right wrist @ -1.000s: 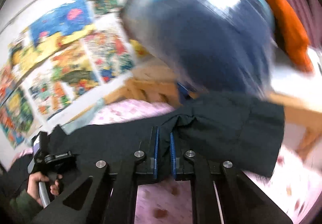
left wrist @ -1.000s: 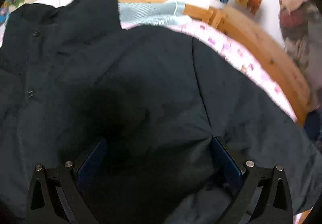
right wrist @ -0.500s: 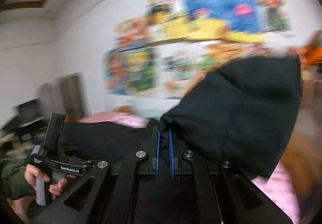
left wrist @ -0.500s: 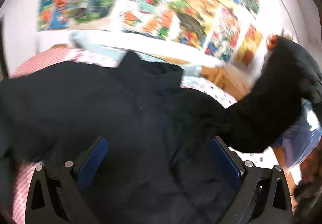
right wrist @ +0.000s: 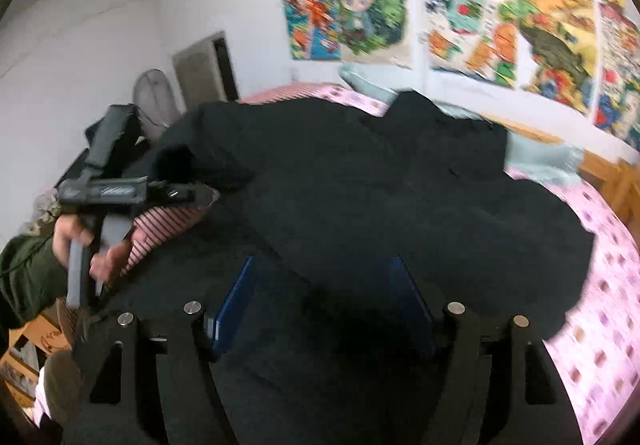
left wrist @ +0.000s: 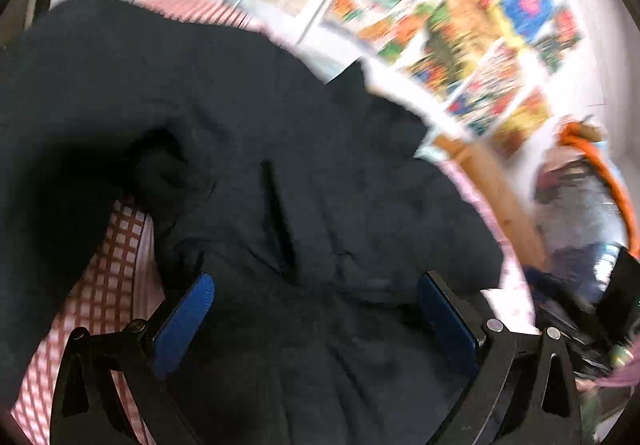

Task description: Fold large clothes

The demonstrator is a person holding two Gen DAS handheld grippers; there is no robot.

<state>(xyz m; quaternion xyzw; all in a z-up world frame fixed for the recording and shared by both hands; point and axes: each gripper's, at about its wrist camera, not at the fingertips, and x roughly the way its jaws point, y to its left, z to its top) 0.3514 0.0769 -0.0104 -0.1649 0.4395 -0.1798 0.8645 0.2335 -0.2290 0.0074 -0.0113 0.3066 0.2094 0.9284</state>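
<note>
A large black jacket (left wrist: 280, 173) lies spread over the bed and also fills the right wrist view (right wrist: 380, 185). One sleeve lies folded across its body. My left gripper (left wrist: 316, 301) is open just above the jacket, blue pads apart, holding nothing. My right gripper (right wrist: 324, 285) is open over the jacket's near part, empty. The left gripper also shows in the right wrist view (right wrist: 104, 189), held in a hand at the bed's left side.
The bed has a pink patterned sheet (right wrist: 612, 285) and a red checked cover (left wrist: 116, 269). A wooden bed frame (left wrist: 500, 197) runs along the right. Posters (right wrist: 480, 25) cover the wall. A fan (right wrist: 152, 97) and door stand far left.
My right gripper carried the sleeve over the jacket, then opened and let it go; the sleeve now lies on the body. My left gripper stayed open and swung left.
</note>
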